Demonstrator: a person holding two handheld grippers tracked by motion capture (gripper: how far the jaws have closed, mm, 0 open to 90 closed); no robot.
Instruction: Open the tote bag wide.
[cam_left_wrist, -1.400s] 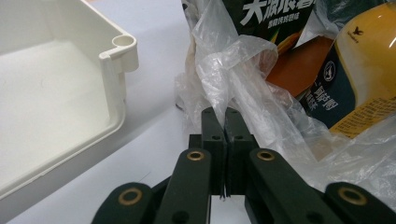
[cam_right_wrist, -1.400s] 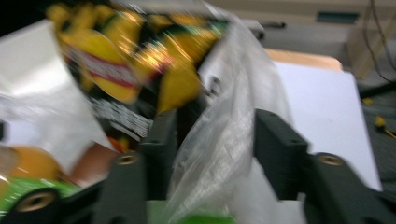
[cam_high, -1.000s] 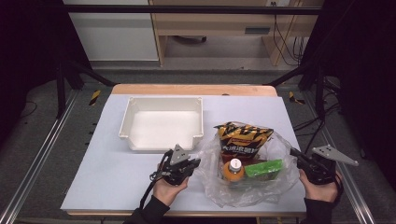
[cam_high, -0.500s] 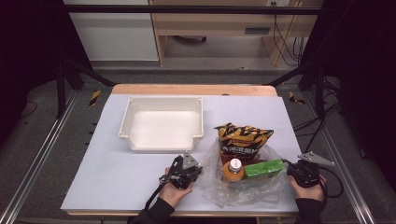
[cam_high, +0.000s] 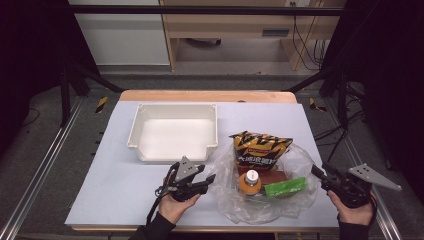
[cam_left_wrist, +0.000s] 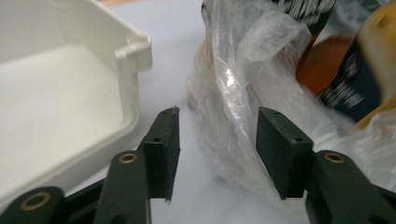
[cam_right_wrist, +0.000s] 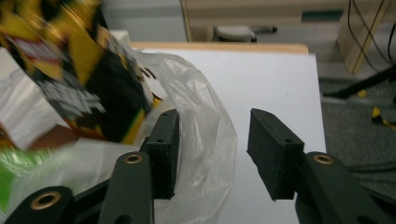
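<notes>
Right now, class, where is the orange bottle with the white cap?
In the high view, the orange bottle stands inside the clear plastic bag at the table's front right, just before the yellow-black snack packet and left of the green packet.

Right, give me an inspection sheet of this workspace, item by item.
Surface: white table top with a wooden far edge, bare at the left.
Job's things: clear plastic bag lying open, holding a yellow-black snack bag, an orange bottle with a white cap and a green packet.
Clutter: empty white tray behind the left gripper.
Grippers: left gripper and right gripper have just been opening; each stands open at a side of the bag, film between the fingers, not pinched.
Cables: one trails from the left gripper; more hang behind the table.
Surroundings: wooden furniture, dark frame bars, grey floor.
</notes>
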